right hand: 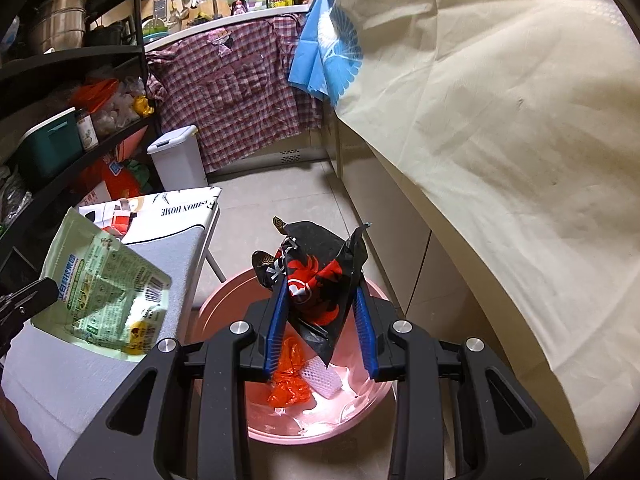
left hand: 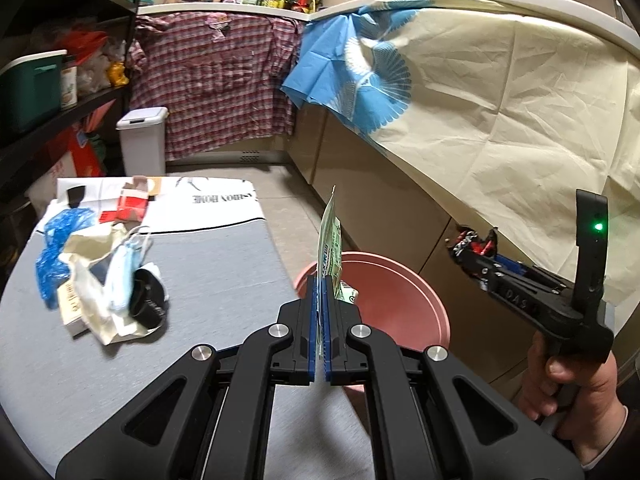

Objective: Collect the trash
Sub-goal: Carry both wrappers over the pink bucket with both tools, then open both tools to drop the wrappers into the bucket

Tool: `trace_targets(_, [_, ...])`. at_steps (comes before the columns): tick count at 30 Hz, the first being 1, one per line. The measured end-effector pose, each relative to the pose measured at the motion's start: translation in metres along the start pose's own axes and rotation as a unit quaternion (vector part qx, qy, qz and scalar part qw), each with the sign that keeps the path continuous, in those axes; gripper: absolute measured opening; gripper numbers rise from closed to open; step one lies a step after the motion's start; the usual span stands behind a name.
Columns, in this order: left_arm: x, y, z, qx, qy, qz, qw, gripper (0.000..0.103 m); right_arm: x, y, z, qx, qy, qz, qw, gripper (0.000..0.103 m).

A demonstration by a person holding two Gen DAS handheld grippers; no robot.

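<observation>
Clearly both hands carry trash toward the pink basin [left hand: 404, 300]. From the left wrist view, the left gripper [left hand: 320, 312] has its jaws pinched fully together on the edge of a flat green pouch [left hand: 330, 248], which stands upright above the basin's near rim. More litter, including a blue face mask [left hand: 124, 276] and a crumpled blue plastic bag [left hand: 52, 256], lies heaped on the grey table [left hand: 224, 280]. The right gripper [left hand: 472, 248] shows at right, carrying its wrapper.

From the right wrist view, the right gripper [right hand: 322, 320] has its jaws partly open yet clamped on a crumpled black-and-red wrapper [right hand: 316, 280], directly over the basin [right hand: 224, 304], where an orange plastic scrap [right hand: 290, 380] and a white foam piece [right hand: 326, 378] already lie. The wrapper looks ready to release; the pouch [right hand: 104, 288] should, I judge, be carried further over the rim first, since it hangs near the table edge.
</observation>
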State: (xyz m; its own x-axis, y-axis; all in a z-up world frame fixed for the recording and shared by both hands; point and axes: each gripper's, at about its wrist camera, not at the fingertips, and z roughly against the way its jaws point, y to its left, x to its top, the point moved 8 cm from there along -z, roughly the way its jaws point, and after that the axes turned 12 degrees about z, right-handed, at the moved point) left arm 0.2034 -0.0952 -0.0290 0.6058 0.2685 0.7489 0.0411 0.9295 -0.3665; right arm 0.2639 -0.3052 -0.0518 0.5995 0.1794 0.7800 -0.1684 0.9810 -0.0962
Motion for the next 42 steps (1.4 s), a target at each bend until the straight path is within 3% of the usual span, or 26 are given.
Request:
trace_targets(16, [-0.023, -0.018, -0.066, -0.013, 0.051, -0.004, 0.9986, 0.002, -0.004, 0.001, -0.032, 0.007, 0.022, -0.005, 1.0, 0.032])
trace_targets(32, [-0.033, -0.021, -0.099, -0.015, 0.074, -0.002, 0.9972, 0.002, -0.005, 0.003, -0.05, 0.012, 0.034, 0.003, 0.999, 0.033])
trace_targets(35, [-0.037, -0.024, -0.107, -0.026, 0.094, 0.004, 0.9952, 0.002, -0.007, 0.004, -0.053, 0.009, 0.04, 0.007, 0.999, 0.036])
trace_targets(38, [-0.044, -0.02, -0.112, -0.033, 0.117, 0.022, 0.9923, 0.003, -0.009, 0.002, -0.057, 0.006, 0.046, 0.006, 0.999, 0.048])
trace_targets(42, [-0.049, -0.013, -0.104, -0.03, 0.118, 0.025, 0.9922, 0.003, -0.008, 0.001, -0.056, 0.006, 0.042, 0.003, 0.999, 0.052])
